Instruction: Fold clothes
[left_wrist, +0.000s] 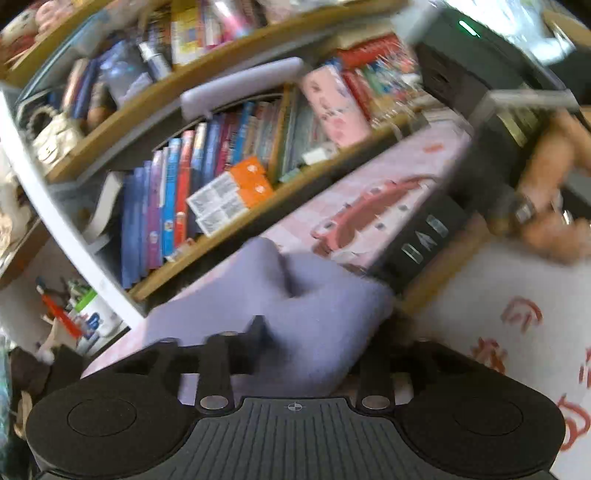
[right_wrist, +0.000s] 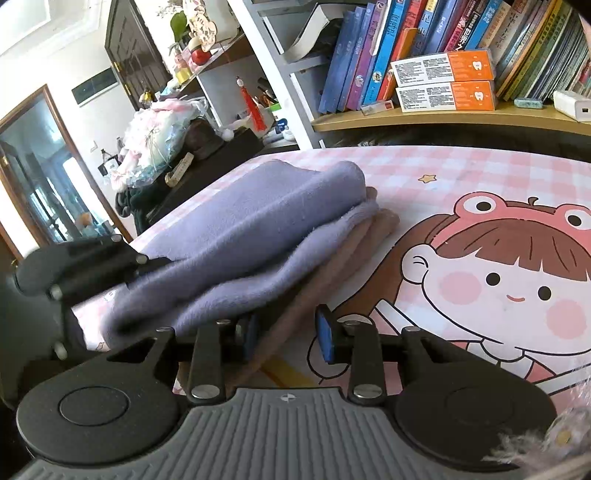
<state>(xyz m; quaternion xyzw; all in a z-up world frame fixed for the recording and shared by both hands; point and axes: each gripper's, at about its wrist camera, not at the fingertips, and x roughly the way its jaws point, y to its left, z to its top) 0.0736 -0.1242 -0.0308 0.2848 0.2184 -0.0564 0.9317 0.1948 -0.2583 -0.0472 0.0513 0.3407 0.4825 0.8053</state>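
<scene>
A lilac fleece garment (right_wrist: 258, 236) lies folded on top of a tan one (right_wrist: 354, 251) on the pink cartoon tablecloth (right_wrist: 480, 177). My right gripper (right_wrist: 288, 334) is open, its blue-padded fingers (right_wrist: 327, 334) astride the near edge of the tan layer. My left gripper (right_wrist: 144, 266) enters from the left in the right wrist view and is shut on the lilac garment's near-left edge. In the blurred left wrist view the lilac garment (left_wrist: 295, 306) bulges between the left gripper's fingers (left_wrist: 255, 339). The other gripper (left_wrist: 491, 177) and a hand show blurred at the right.
A bookshelf (right_wrist: 443, 114) with books and orange boxes stands behind the table. A white shelf post (right_wrist: 273, 70) and a cluttered dark side table (right_wrist: 207, 151) with bags stand at the far left. A door (right_wrist: 40, 173) lies beyond.
</scene>
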